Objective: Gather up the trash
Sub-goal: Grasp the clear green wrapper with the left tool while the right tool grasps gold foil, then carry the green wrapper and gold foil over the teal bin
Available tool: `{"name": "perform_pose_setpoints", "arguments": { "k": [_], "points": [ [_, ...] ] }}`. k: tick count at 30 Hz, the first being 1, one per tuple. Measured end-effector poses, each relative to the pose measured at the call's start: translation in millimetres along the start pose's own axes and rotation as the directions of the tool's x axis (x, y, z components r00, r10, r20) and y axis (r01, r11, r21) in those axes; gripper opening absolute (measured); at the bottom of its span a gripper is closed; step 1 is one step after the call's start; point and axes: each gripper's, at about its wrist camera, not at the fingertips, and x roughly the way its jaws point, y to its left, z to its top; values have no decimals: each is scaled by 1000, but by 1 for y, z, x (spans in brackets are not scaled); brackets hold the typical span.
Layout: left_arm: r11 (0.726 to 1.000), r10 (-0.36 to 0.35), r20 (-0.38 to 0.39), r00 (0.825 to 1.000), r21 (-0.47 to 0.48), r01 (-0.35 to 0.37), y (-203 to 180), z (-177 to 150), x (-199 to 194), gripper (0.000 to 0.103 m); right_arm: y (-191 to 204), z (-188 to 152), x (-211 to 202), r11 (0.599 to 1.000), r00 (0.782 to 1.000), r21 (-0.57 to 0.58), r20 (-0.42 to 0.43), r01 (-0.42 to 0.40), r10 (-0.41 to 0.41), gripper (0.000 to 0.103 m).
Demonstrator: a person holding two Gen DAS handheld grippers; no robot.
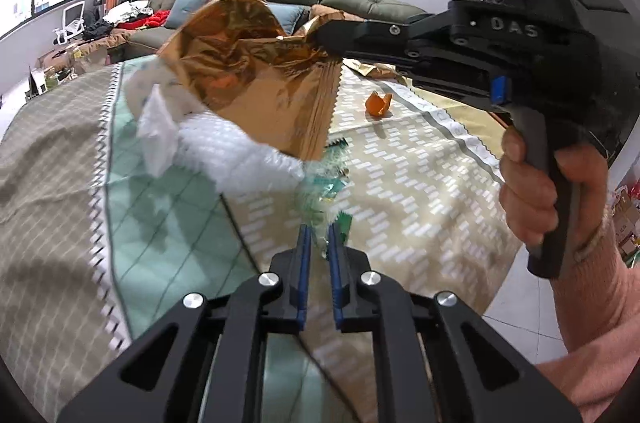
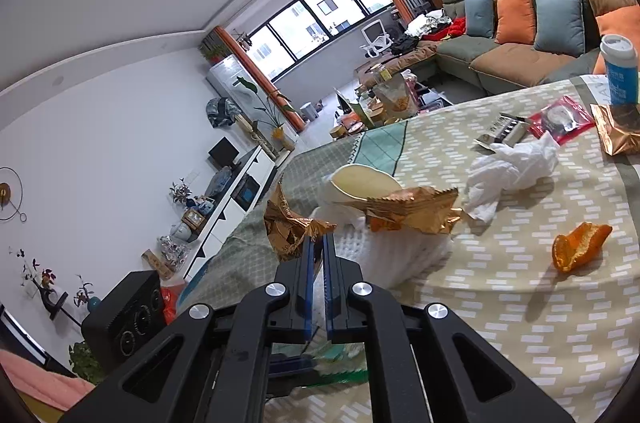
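Left gripper [image 1: 318,239]: jaws nearly together, pinching the edge of a clear plastic bag [image 1: 240,151] that bulges ahead of the fingertips. Inside the bag, white crumpled material and a green-teal wrapper [image 1: 334,183] show through the film just ahead of the gripper.

Right gripper [image 2: 318,243]: jaws close together, clamped on a corner of a gold foil wrapper [image 2: 290,227]. In the left wrist view this right gripper [image 1: 320,37] comes in from the right, and the gold foil wrapper [image 1: 256,71] hangs from its tip directly above the bag's open top, lower edge at the bag mouth. The person's right hand [image 1: 548,191] grips the handle.

Desk [image 2: 500,303] carries a patterned cloth. Well ahead and right of the right gripper lies an orange peel [image 2: 580,251]. Farther ahead: a crumpled white tissue [image 2: 512,175], a red packet [image 2: 564,119], a second gold wrapper [image 2: 618,137] and a blue-white canister [image 2: 620,75] standing upright at the far right. A round white lid-like piece [image 2: 364,183] sits just ahead of the gripper, beyond the foil.

Green sofa [image 2: 520,23] with cushions beyond the desk.
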Motion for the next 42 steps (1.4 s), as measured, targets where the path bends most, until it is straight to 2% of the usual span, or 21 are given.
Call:
{"name": "perform_pose_setpoints", "arguments": {
  "k": [14,24,33,42],
  "points": [
    [998,44,85,995,-54,-40,19,-22,-60,9,23,3,17,999,999,-22,-12,-41,41,5],
    [981,143,123,982,-149,-124,46,-46,-103,9,43,-2,53,994,992,-25,-73,-103,101,5],
    [939,278,158,947,-253,-233,80,-61,-146,9,80,-7,104,982,973,-56,-153,-182,172,5],
    [867,423,185,887,-368,-336,116,-82,-192,9,123,-10,162,961,942,-71,-233,-265,243,5]
  ]
}}
